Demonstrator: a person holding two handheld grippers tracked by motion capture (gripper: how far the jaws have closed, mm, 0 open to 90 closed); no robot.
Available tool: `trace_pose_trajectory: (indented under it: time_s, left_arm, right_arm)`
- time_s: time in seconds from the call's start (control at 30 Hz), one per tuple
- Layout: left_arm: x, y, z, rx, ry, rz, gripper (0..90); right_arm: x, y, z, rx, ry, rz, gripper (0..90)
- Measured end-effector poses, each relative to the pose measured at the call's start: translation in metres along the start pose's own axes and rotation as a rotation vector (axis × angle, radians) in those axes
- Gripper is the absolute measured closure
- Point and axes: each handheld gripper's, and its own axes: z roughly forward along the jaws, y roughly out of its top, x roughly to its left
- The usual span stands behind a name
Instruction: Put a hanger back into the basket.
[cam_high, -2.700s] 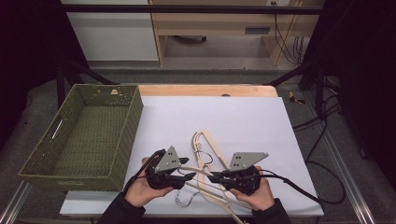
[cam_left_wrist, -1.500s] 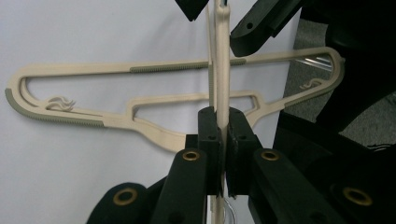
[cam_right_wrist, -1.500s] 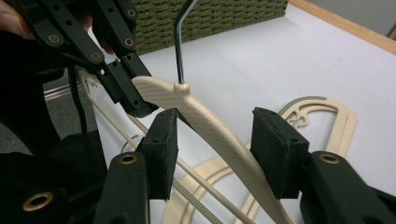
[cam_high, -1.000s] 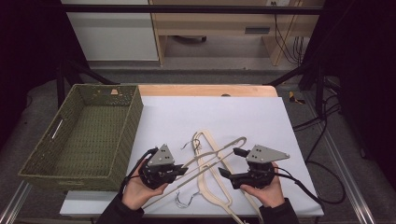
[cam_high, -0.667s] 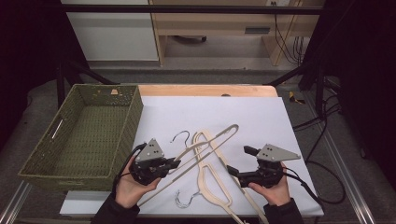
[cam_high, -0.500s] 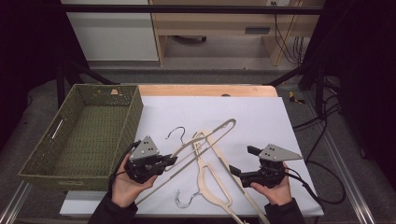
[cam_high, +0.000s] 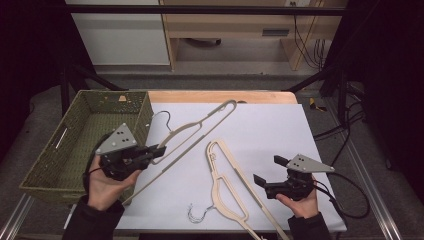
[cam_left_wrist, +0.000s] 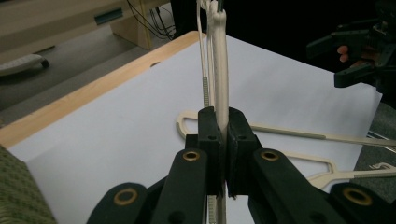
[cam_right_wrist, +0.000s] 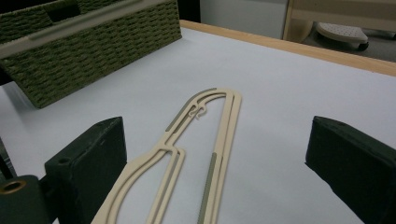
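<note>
We hold our left black two-jaw gripper (cam_high: 159, 149) raised, its jaws pointing right and pressed tight together, our left hand (cam_high: 102, 182) cupping it from below. Our right black two-jaw gripper (cam_high: 270, 170) sits low, pointing left; its jaws have just been opening and stand wide apart, nothing pressed between them.

Green woven basket (cam_high: 75, 135) on white-covered table (cam_high: 270, 125).

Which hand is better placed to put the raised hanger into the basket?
Left. The left gripper is shut on the raised hanger beside the basket; the right gripper is open, farther off.
</note>
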Motion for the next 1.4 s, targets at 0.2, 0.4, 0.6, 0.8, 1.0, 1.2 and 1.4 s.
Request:
trace_pose_trajectory:
  time_s: [0.2,0.4,0.6,0.8,1.0,1.2,1.4]
  left_arm:
    - [0.025,0.010,-0.024,-0.017,0.044,0.008,86.3]
    - [0.060,0.013,-0.044,-0.024,0.078,-0.029,86.3]
    - [0.091,0.010,-0.056,-0.006,0.126,-0.035,86.3]
    - [0.116,0.001,-0.063,0.009,0.165,-0.019,86.3]
    - [0.138,-0.012,-0.071,0.041,0.197,-0.041,86.3]
    - [0.157,-0.029,-0.079,0.047,0.234,-0.060,86.4]
    - [0.168,-0.041,-0.083,0.074,0.251,-0.055,86.4]
  right_arm:
    - [-0.002,0.000,-0.001,-0.001,-0.006,-0.006,5.5]
    - [-0.002,0.000,-0.002,-0.002,-0.010,-0.001,5.2]
    - [-0.004,0.000,-0.004,-0.005,-0.010,-0.004,4.6]
    - [-0.004,0.000,-0.005,-0.007,-0.017,0.002,3.9]
    - [-0.005,0.000,-0.006,-0.008,-0.019,0.006,3.3]
    - [-0.005,0.000,-0.007,-0.009,-0.018,0.005,3.2]
    - [-0.006,0.001,-0.009,-0.012,-0.020,0.011,3.3]
